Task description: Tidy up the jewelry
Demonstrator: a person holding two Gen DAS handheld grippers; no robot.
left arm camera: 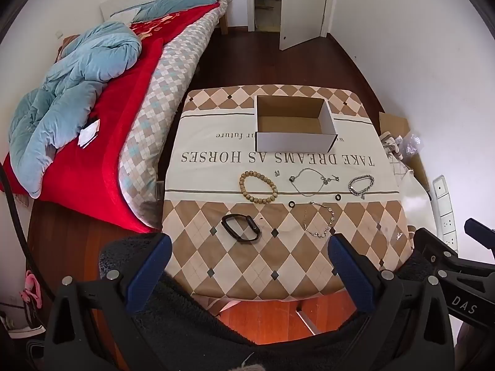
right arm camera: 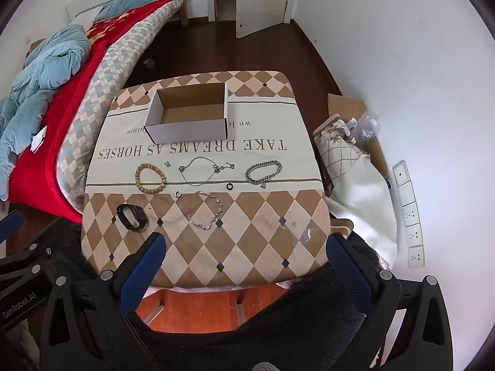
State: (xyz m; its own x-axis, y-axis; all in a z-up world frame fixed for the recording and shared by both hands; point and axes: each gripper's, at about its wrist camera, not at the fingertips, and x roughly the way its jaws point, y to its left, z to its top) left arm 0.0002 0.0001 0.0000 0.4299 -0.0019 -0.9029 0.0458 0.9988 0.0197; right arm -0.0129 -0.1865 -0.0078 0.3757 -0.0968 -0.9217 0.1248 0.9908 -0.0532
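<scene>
Both grippers, left gripper and right gripper, pair blue-padded fingers with black screw-studded frames (marked "DAS", "GenRobot.AI").

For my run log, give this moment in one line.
left gripper open | right gripper open | box empty | jewelry untouched on table

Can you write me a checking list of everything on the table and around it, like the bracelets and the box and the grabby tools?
Surface: table under a diamond-pattern cloth printed TAKE DREAMS AS HORSES.
Job's things: open cardboard box, nothing seen inside; wooden bead bracelet; thin chain necklace; chunky silver bracelet; jewelled chain bracelet; black watch; two small black rings; small earrings.
Clutter: nothing seen on the table.
Grippers: left tool and right tool open, holding nothing, at the table's near edge.
Cables: black cable at far left.
Surroundings: bed with blue quilt, open door, power strip, cardboard and cloth beside the table.
</scene>
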